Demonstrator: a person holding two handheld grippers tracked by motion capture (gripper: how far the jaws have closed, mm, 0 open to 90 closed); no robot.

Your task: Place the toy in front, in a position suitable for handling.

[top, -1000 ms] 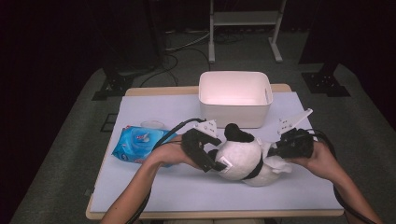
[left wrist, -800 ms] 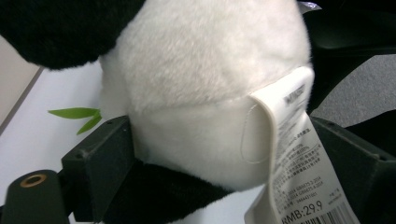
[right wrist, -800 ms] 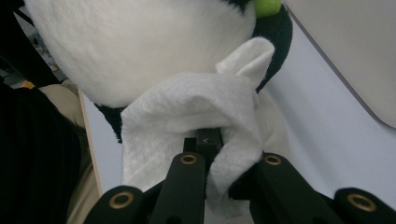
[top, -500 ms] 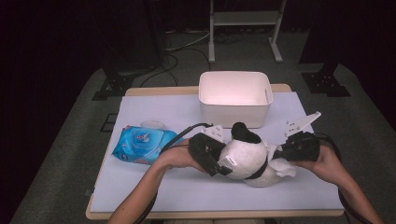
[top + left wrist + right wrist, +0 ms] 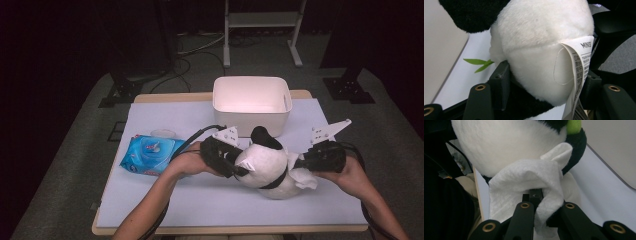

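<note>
— So, how does the panda (image 5: 265, 167) handle, mid-table before the bin (image 5: 251, 102)?
— Soft, light. Left gripper (image 5: 544, 82), just closing, squeezes its body; right gripper (image 5: 534, 197) is clamped on a wipe (image 5: 529, 177) against it.

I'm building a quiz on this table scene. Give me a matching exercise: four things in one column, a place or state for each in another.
Things:
1. plush panda
2. white wipe
3. wet-wipe pack
4. white bin

Places or states:
A. pinched in the right gripper
B. at the table's far edge
C. between the left gripper's jaws
D. lying flat left of the left hand

Pairs: 1-C, 2-A, 3-D, 4-B
</note>
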